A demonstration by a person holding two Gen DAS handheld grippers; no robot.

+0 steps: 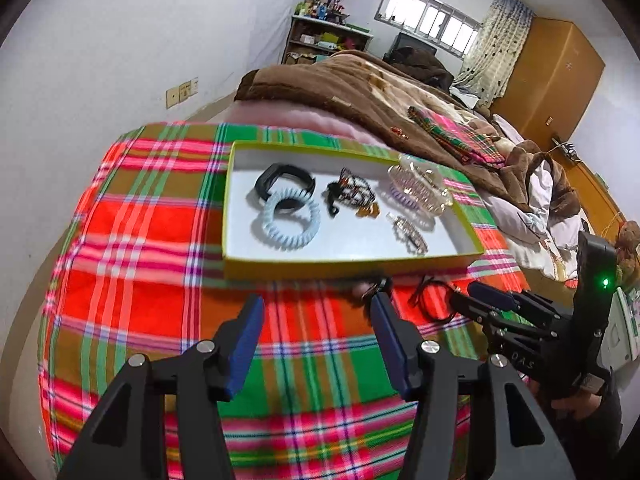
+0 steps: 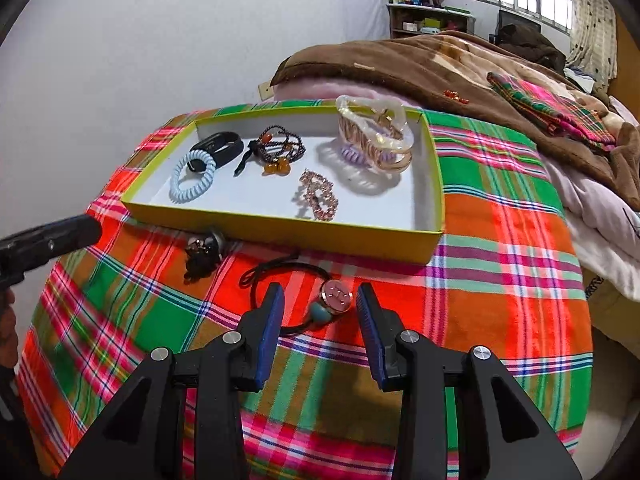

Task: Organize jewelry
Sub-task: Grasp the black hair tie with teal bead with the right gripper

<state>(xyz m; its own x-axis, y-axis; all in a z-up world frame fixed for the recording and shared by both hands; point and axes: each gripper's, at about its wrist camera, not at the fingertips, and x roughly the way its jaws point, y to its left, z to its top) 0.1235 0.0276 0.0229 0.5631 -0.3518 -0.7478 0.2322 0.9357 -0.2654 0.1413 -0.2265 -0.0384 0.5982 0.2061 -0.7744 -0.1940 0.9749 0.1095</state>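
Note:
A yellow-green tray (image 1: pixel 348 266) (image 2: pixel 280 232) on the plaid cloth holds a black band (image 2: pixel 218 144), a pale blue spiral tie (image 2: pixel 192 178), a dark beaded bracelet (image 2: pixel 276 148), a clear claw clip (image 2: pixel 376 136) and a sparkly clip (image 2: pixel 318 196). In front of the tray lie a dark beaded hair tie (image 2: pixel 204 250) (image 1: pixel 374 286) and a black elastic with a pink round charm (image 2: pixel 336 296). My right gripper (image 2: pixel 320 296) (image 1: pixel 474 294) is open, and the charm sits between its fingers untouched. My left gripper (image 1: pixel 318 312) (image 2: pixel 86 230) is open and empty beside the dark tie.
The plaid cloth (image 1: pixel 160 280) covers a rounded surface that drops off at the left and front. A brown blanket (image 1: pixel 360 92) and piled bedding (image 1: pixel 540 208) lie behind and to the right of the tray. A white wall stands to the left.

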